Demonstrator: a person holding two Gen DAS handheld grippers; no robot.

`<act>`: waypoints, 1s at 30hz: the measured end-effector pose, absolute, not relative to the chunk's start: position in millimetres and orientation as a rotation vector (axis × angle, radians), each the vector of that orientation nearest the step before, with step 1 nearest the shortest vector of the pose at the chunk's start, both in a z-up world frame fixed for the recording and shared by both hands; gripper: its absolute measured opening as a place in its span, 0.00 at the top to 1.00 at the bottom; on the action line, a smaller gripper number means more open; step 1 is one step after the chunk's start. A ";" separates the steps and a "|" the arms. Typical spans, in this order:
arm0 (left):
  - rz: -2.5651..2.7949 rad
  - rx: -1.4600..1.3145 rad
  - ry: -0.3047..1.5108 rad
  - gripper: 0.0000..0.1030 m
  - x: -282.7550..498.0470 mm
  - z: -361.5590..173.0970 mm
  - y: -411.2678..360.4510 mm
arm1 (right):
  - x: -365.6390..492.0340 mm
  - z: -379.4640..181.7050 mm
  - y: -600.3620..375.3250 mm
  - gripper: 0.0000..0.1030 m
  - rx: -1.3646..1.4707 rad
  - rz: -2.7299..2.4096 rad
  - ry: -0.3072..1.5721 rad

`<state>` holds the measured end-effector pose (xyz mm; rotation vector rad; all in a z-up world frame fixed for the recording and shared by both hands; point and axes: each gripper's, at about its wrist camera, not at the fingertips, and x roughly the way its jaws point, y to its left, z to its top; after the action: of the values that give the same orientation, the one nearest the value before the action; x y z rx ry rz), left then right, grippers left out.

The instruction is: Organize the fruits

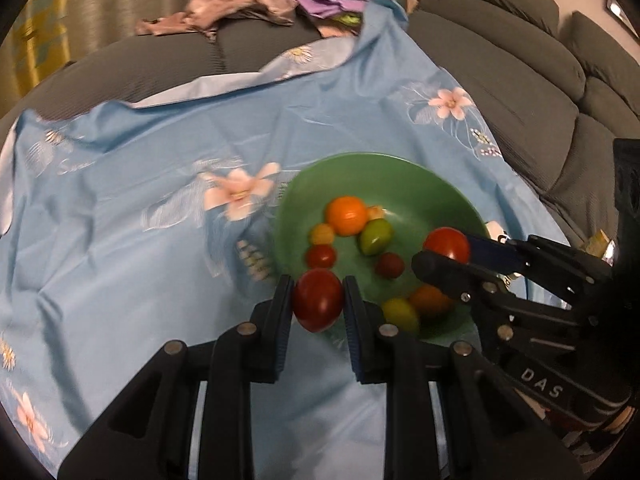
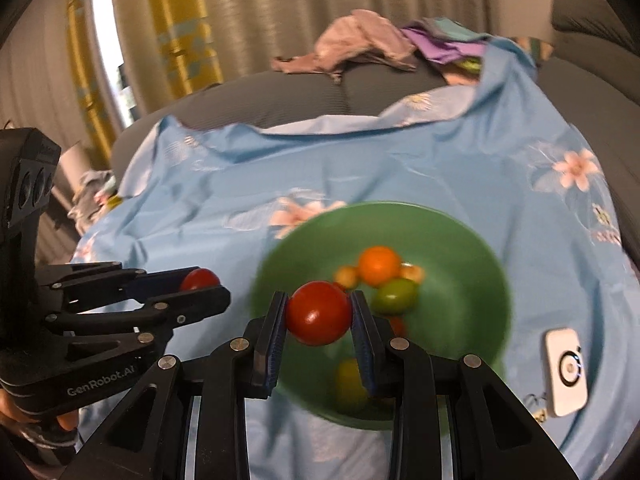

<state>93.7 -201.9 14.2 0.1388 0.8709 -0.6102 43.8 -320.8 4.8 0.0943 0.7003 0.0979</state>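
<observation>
1. Looking along the left gripper (image 1: 318, 300), its jaws are clenched on a dark red tomato (image 1: 318, 299), held at the near rim of the green bowl (image 1: 360, 172), which serves as the landmark. Inside the bowl lie an orange fruit (image 1: 346, 215), a green fruit (image 1: 375, 235), and several small red and yellow ones. At the bowl's right rim the right gripper (image 1: 448, 256) comes in from the side, a red tomato (image 1: 446, 244) pinched between its fingers. The bowl sits on a blue floral cloth (image 1: 160, 180) spread over a grey sofa (image 1: 520, 100).

2. Looking along the right gripper (image 2: 318, 314), the jaws grasp a bright red tomato (image 2: 318, 313) above the bowl's (image 2: 460, 240) near-left part. The left gripper (image 2: 200, 292) sits just outside the bowl's left rim, gripping its own tomato (image 2: 200, 279). A small white device (image 2: 566, 370) lies on the cloth to the right of the bowl.

3. Risks, as I judge them: both grippers crowd the same bowl, so their fingers could knock together or nudge the rim, and the soft cloth beneath might let the bowl tip. A tomato released from height could bounce off the fruit already inside and roll out. Squeezing too hard may bruise or split the skin. The frames are blurred, suggesting motion, which makes a misplaced drop likelier.
</observation>
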 end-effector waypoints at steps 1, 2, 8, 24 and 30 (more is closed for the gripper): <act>-0.615 0.141 0.875 0.77 96.0 12.4 -206.4 | 44.4 3.2 -325.1 0.68 0.099 0.088 0.705; -0.617 0.143 0.882 0.76 98.7 10.0 -210.9 | 45.3 1.1 -329.9 0.68 0.105 0.080 0.711; -0.616 0.174 0.942 0.76 114.0 -10.1 -233.6 | 49.8 -10.5 -345.3 0.68 0.124 0.044 0.755; -0.541 0.252 0.920 0.19 108.6 13.4 -232.1 | 42.1 5.6 -356.2 0.67 0.099 -0.007 0.779; -0.508 0.257 0.903 0.01 94.9 40.9 -221.1 | 35.3 32.3 -359.2 0.65 0.109 -0.019 0.782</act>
<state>94.9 -221.1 40.9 0.2574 0.9030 -0.5084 35.3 -359.2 32.3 0.1093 0.7820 -0.0187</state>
